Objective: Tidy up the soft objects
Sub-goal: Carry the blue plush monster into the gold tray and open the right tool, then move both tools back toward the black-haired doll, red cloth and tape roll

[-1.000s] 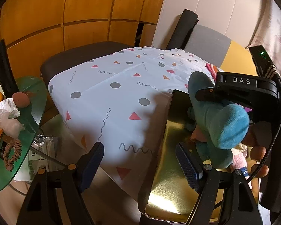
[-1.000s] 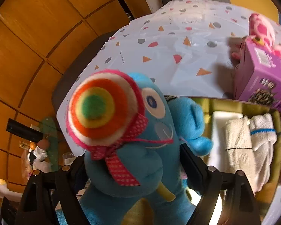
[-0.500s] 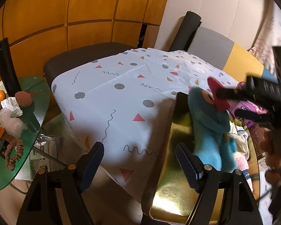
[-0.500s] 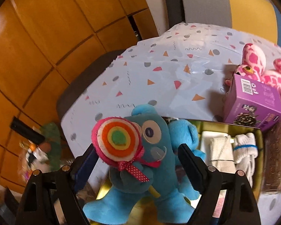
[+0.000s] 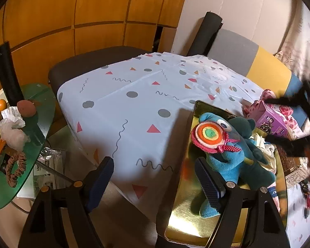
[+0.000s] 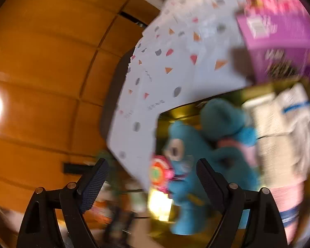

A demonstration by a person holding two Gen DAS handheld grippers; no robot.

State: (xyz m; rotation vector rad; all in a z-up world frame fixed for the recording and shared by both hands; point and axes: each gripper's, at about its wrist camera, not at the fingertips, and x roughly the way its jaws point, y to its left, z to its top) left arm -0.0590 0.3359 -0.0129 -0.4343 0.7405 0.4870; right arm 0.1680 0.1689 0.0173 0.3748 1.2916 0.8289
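Observation:
A blue plush monster with a round lollipop (image 5: 227, 161) leans in the gold tray (image 5: 188, 217), against a darker teal plush (image 5: 243, 128). My left gripper (image 5: 155, 177) hovers over the tablecloth's front edge. Its jaws are opening and nothing is between them; its right finger overlaps the tray's left rim. The right wrist view is blurred. There my right gripper (image 6: 153, 175) is open and empty, drawn back from the blue plush (image 6: 186, 165) in the tray (image 6: 165, 119). In the left wrist view the right gripper (image 5: 267, 119) is a blurred black shape at the right edge.
Folded white cloths (image 6: 283, 124) fill the tray's right part. A purple box (image 6: 279, 47) and a pink spotted plush (image 5: 287, 111) sit behind the tray. The patterned tablecloth (image 5: 134, 103) covers the table. A green glass side table (image 5: 37, 107) with clutter stands at the left.
My right gripper let go of the blue plush, then pulled back and rolled. The plush now leans in the gold tray. The left gripper has stayed where it was.

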